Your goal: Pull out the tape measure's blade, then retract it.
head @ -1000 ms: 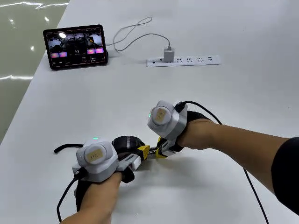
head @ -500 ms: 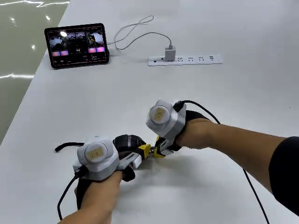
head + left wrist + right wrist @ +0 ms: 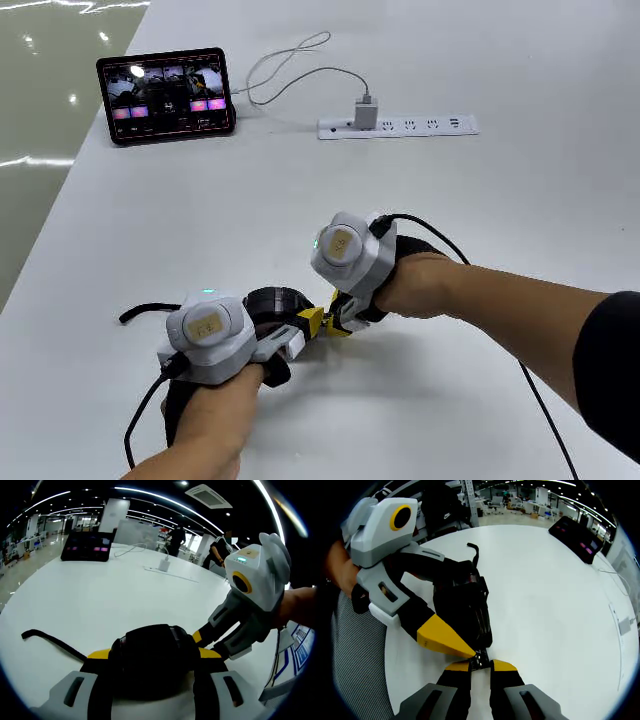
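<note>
While both grippers work low at the near edge of the white table (image 3: 450, 200), the layout runs like this, left to right.

- Far left, back: tablet (image 3: 166, 94), screen lit.
- Near left: black strap (image 3: 145, 313) lies flat on the table and runs to the tape measure.
- Left gripper (image 3: 154, 653): jaws clamped on the tape measure (image 3: 275, 303), one yellow-tipped finger on each side of the black case. The case rests on the table, held between them.
- Centre: blade's end tab (image 3: 480, 656) sits right at the case mouth, with hardly any blade showing.
- Right gripper (image 3: 480, 665): comes in from the right and faces the left one. Its jaws are nearly together, pinching that end tab between the yellow tips. The tips sit just beside the left gripper's nearer yellow finger. I cannot tell whether they touch it.
- Right of that: a forearm and a black cable trail toward the near right corner.
- Back, centre-right: white charger (image 3: 366, 112) is plugged into a white power strip (image 3: 420, 127). Its white cable (image 3: 290, 70) loops back toward the tablet. All of this is well apart from the grippers.
</note>
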The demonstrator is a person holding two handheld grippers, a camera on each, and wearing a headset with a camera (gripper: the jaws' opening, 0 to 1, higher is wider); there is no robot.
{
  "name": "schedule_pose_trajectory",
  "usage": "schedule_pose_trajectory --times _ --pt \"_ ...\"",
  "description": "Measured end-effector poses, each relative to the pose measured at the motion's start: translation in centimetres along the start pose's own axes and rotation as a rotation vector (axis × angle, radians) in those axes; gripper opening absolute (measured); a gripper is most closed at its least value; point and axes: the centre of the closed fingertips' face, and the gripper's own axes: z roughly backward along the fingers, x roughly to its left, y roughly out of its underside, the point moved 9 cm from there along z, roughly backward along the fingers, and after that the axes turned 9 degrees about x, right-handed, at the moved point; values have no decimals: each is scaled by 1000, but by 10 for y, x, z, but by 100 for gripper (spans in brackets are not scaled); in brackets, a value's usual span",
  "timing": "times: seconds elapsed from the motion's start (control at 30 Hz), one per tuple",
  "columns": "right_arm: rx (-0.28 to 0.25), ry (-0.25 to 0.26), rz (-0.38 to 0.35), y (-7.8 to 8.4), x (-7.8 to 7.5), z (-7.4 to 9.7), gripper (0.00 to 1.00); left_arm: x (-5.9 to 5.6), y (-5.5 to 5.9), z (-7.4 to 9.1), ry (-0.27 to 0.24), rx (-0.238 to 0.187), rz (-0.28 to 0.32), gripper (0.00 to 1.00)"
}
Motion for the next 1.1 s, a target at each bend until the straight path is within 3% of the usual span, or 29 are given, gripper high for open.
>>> schedule_pose_trajectory --times 1.1 --pt "-8 0 5 -7 3 -3 10 1 0 -1 4 -1 2 60"
